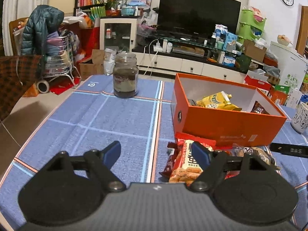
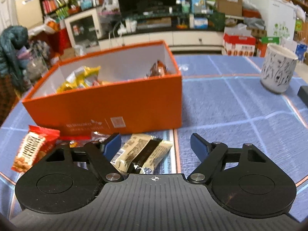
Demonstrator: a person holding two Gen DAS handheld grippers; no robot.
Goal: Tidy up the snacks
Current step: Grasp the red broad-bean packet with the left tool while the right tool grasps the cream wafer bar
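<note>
An orange box [image 1: 227,121] stands on the blue checked tablecloth, holding a yellow packet [image 1: 217,101] and a brown one [image 1: 259,108]. In front of it lies a red snack packet [image 1: 182,163] among other wrappers. My left gripper [image 1: 156,148] is open, and its right finger overlaps that red packet without pinching it. In the right wrist view the same orange box [image 2: 107,107] is close ahead. My right gripper [image 2: 155,140] is open over beige-and-black bar packets [image 2: 142,152] lying near its left finger. The red packet [image 2: 32,150] lies further left.
A glass jar [image 1: 126,75] stands at the far side of the table, left of the box. A patterned white mug [image 2: 278,71] sits to the right, with a dark object [image 2: 304,94] at the right edge. Beyond the table is a cluttered room.
</note>
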